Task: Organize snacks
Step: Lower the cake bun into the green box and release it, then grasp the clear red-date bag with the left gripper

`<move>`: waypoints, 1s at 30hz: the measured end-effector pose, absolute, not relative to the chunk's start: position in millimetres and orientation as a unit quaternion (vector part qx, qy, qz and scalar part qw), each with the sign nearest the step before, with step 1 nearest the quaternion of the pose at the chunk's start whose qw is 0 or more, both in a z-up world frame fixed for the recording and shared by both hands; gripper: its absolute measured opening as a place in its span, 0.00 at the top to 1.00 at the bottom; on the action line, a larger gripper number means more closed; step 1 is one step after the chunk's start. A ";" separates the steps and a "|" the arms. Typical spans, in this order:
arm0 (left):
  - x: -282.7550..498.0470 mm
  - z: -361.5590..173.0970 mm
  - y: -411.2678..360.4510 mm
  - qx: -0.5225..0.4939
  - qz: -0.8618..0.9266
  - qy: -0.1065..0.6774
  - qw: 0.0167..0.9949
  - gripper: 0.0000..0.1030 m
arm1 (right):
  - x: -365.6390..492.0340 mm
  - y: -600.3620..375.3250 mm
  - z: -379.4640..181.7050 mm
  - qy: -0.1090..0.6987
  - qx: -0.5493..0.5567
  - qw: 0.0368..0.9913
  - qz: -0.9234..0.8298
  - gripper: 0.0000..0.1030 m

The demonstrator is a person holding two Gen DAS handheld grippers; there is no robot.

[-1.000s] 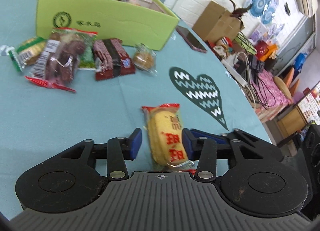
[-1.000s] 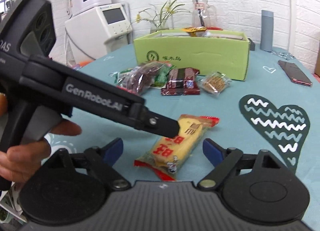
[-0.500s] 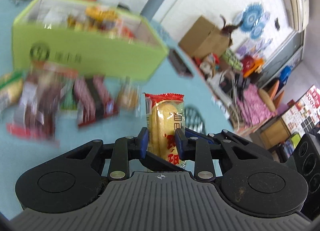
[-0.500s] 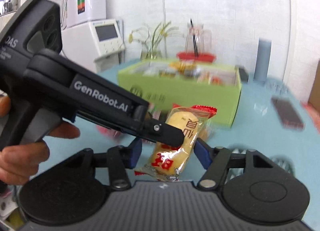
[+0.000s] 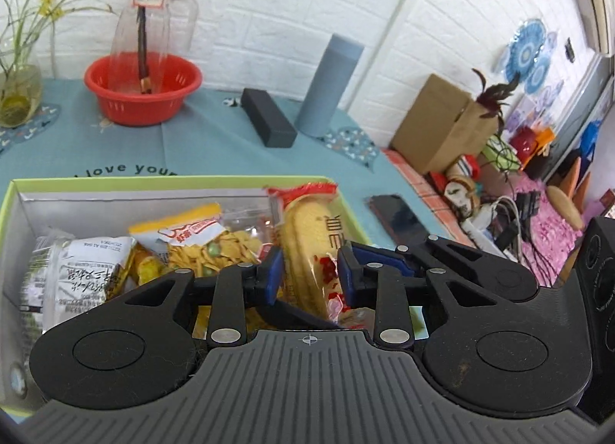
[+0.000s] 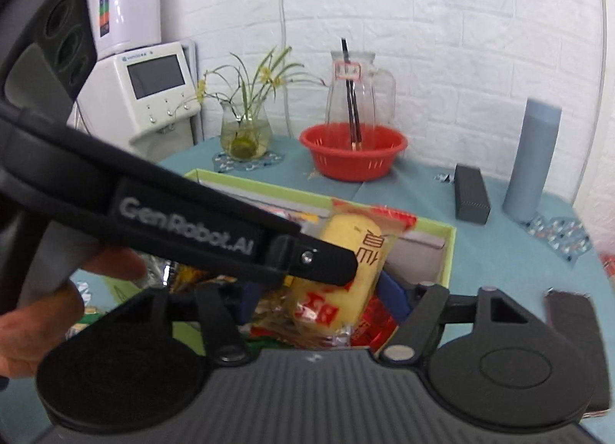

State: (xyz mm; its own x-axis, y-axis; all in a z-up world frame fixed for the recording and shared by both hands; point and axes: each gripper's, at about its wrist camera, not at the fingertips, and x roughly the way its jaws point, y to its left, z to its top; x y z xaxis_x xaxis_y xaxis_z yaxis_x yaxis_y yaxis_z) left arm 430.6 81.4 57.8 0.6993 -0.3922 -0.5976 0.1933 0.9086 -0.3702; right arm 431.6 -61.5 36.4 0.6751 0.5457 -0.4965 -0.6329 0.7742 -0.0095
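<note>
Snacks: yellow cake packet [image 5: 307, 240] pinched between the blue pads of the left hand-held gripper [image 5: 309, 275], held upright over the near right corner of the green box [image 5: 153, 179] — placing step, judged. Next: lower, then unclench among the packets inside. Right hand-held gripper [image 6: 319, 302] trails behind, spread wide, grasping nothing.

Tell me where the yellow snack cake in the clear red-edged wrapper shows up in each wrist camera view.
Left wrist: yellow snack cake in clear red-edged wrapper, centre, upright between the left gripper fingers, over the green cardboard box.
Right wrist: centre, behind the left gripper's black finger.
Shared landmark: red plastic basket.
</note>
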 end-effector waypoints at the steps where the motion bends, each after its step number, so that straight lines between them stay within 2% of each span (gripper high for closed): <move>1: 430.6 56.2 84.8 -0.146 -0.166 0.349 0.911 0.77 | 430.3 -61.6 36.3 0.236 -0.091 0.913 0.322 0.25; 3: 421.9 60.8 91.1 -0.154 -0.172 0.328 0.916 0.57 | 419.4 -66.4 42.1 0.210 -0.089 0.921 0.317 0.17; 5: 406.6 70.0 94.5 -0.149 -0.170 0.304 0.926 0.55 | 395.6 -76.8 51.2 0.176 -0.085 0.930 0.313 0.09; 8: 378.5 77.3 99.3 -0.143 -0.180 0.286 0.930 0.54 | 360.0 -88.8 56.4 0.152 -0.091 0.932 0.315 0.10; 11: 348.8 70.7 102.1 -0.143 -0.191 0.291 0.926 0.49 | 328.8 -97.2 43.7 0.177 -0.094 0.923 0.329 0.10; 18: 302.6 26.1 115.3 -0.160 -0.152 0.352 0.909 0.50 | 295.4 -97.5 -8.7 0.265 -0.070 0.900 0.339 0.10; 23: 270.2 25.7 152.6 -0.165 -0.081 0.332 0.925 0.50 | 276.8 -72.0 -12.5 0.270 -0.047 0.883 0.381 0.10; 25: 267.0 26.5 170.4 -0.168 -0.054 0.328 0.928 0.54 | 270.0 -51.3 -10.4 0.267 -0.050 0.869 0.413 0.10; 30: 266.0 9.8 195.8 -0.176 -0.045 0.356 0.917 0.56 | 274.7 5.3 -25.9 0.294 -0.075 0.844 0.443 0.10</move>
